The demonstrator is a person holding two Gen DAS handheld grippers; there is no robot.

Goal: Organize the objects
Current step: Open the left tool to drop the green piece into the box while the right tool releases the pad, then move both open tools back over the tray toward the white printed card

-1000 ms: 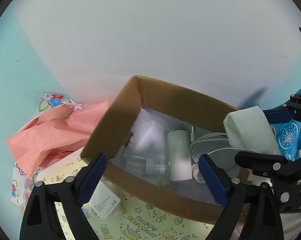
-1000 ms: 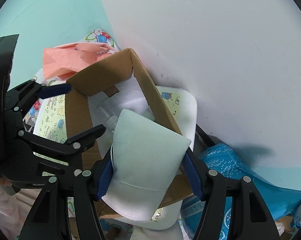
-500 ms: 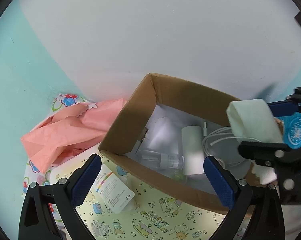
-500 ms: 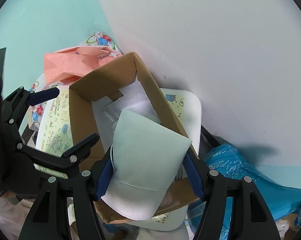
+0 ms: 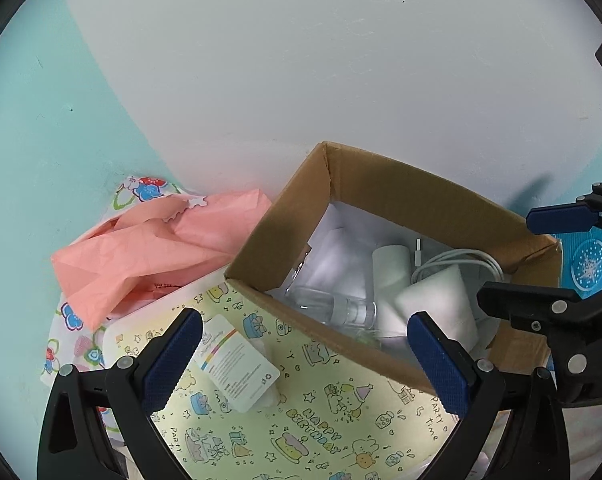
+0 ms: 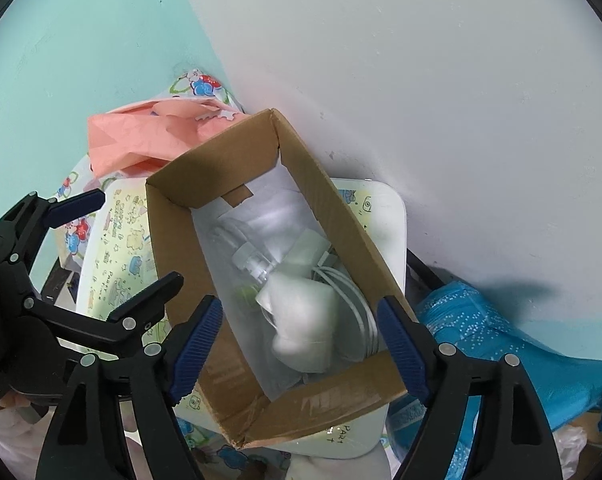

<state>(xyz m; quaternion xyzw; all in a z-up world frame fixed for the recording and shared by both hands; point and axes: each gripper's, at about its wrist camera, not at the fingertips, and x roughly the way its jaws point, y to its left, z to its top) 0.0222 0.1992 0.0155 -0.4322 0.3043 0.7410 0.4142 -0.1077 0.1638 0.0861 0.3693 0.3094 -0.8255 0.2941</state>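
An open cardboard box (image 5: pixel 385 184) (image 6: pixel 173 240) stands on a yellow party-print surface (image 5: pixel 321 420). A pale green pouch (image 6: pixel 305 320) (image 5: pixel 437 304) lies inside it on a white cable (image 6: pixel 353 292), beside a clear bottle (image 5: pixel 333 308) and a white cylinder (image 5: pixel 391 276). My right gripper (image 6: pixel 301 344) is open and empty, just above the box's near end. My left gripper (image 5: pixel 305 360) is open and empty, over the box's front wall. A white card (image 5: pixel 237 364) lies between its fingers on the yellow surface.
A crumpled pink bag (image 5: pixel 149 252) (image 6: pixel 153 140) lies left of the box on a flowered cloth (image 5: pixel 73 320). A blue dotted packet (image 6: pixel 493 328) (image 5: pixel 589 264) lies right of the box. A white and teal wall (image 5: pixel 301 60) stands close behind.
My right gripper opened and let go of the pale green pouch, which dropped into the box. My left gripper drew back from the box, still open.
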